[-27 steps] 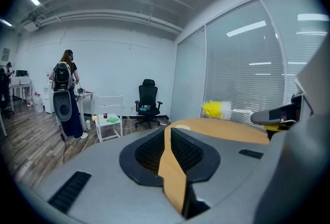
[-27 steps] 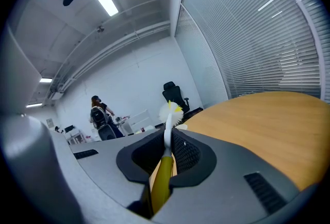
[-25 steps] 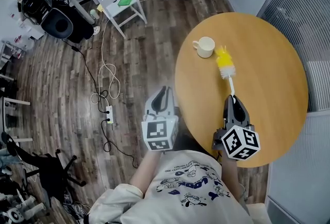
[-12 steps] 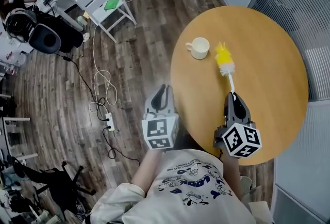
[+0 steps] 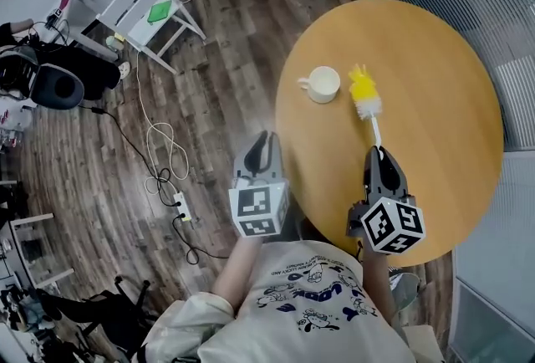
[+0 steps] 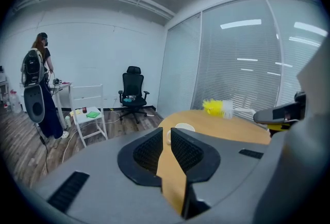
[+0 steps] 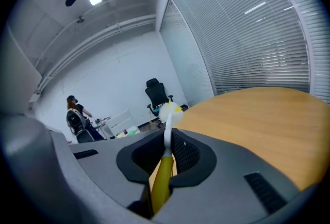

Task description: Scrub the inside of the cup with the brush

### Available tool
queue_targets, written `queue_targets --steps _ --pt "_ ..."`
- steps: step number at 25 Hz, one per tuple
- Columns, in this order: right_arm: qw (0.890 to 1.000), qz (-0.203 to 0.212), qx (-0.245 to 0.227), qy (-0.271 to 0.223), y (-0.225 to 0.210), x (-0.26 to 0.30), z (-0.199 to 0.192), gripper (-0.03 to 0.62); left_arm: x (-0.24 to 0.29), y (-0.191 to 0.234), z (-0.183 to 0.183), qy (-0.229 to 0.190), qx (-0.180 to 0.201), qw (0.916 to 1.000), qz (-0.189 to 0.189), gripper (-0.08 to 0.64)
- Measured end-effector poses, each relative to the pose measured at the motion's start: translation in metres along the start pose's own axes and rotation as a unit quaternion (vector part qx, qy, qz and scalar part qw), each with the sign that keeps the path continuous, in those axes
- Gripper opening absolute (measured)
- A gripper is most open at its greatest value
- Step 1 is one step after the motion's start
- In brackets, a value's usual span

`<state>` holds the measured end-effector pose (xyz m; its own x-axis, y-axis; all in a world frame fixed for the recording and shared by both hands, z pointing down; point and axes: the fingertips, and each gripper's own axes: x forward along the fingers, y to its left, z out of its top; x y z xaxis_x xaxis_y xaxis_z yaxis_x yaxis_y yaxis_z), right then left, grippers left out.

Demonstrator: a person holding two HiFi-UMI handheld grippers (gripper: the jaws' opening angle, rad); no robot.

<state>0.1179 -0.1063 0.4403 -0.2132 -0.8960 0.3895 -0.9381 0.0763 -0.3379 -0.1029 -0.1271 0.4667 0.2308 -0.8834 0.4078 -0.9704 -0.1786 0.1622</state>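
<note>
A person seen from above stands at the near edge of a round wooden tabletop (image 5: 435, 102), holding one pair of tongs in each hand. The right tongs (image 5: 375, 154) are clamped on the yellow end of a long-handled brush (image 5: 370, 115). The thin white shaft runs straight out ahead of them, which puts the yellow and white bristle head far from the hand and gives reach across the tabletop. In the left gripper view the head appears to ride just above the wood rather than rest on it. A pale cup (image 5: 322, 84) stands upright near the tabletop's left edge with its mouth open upward and its handle pointing outward. The bristle head is just beside it on the right, not inside it, so scrubbing has not begun. The left tongs (image 5: 264, 141) hover off the tabletop's edge, above the wooden floor (image 5: 201, 60). They are parted only by a narrow slit with nothing between them, and aimed toward the cup, probably ready to steady it while the brush goes in.
</note>
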Motion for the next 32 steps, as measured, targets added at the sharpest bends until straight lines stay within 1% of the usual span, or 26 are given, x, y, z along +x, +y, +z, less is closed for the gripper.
queue_targets --steps 5,10,16,21,31,32 --pt "1.0 -0.019 0.005 0.009 0.001 0.019 -0.002 0.048 0.028 0.009 0.001 0.016 0.005 0.9997 -0.02 0.035" --pt "0.999 -0.036 0.008 0.015 0.001 0.037 -0.001 0.048 0.056 0.013 0.002 0.028 0.022 0.9986 -0.039 0.035" --pt "0.998 -0.06 0.013 0.021 -0.003 0.052 -0.002 0.048 0.086 0.015 -0.001 0.044 0.032 0.9963 -0.067 0.035" --pt "0.996 -0.079 0.019 0.027 -0.009 0.06 -0.004 0.048 0.109 0.012 -0.001 0.055 0.03 0.9943 -0.087 0.035" --pt "0.994 -0.102 0.031 0.032 -0.02 0.072 -0.003 0.048 0.148 0.003 -0.006 0.06 0.067 0.9906 -0.103 0.035" --pt "0.994 -0.103 0.032 0.033 -0.022 0.073 -0.004 0.048 0.152 0.001 -0.009 0.064 0.07 0.9897 -0.107 0.048"
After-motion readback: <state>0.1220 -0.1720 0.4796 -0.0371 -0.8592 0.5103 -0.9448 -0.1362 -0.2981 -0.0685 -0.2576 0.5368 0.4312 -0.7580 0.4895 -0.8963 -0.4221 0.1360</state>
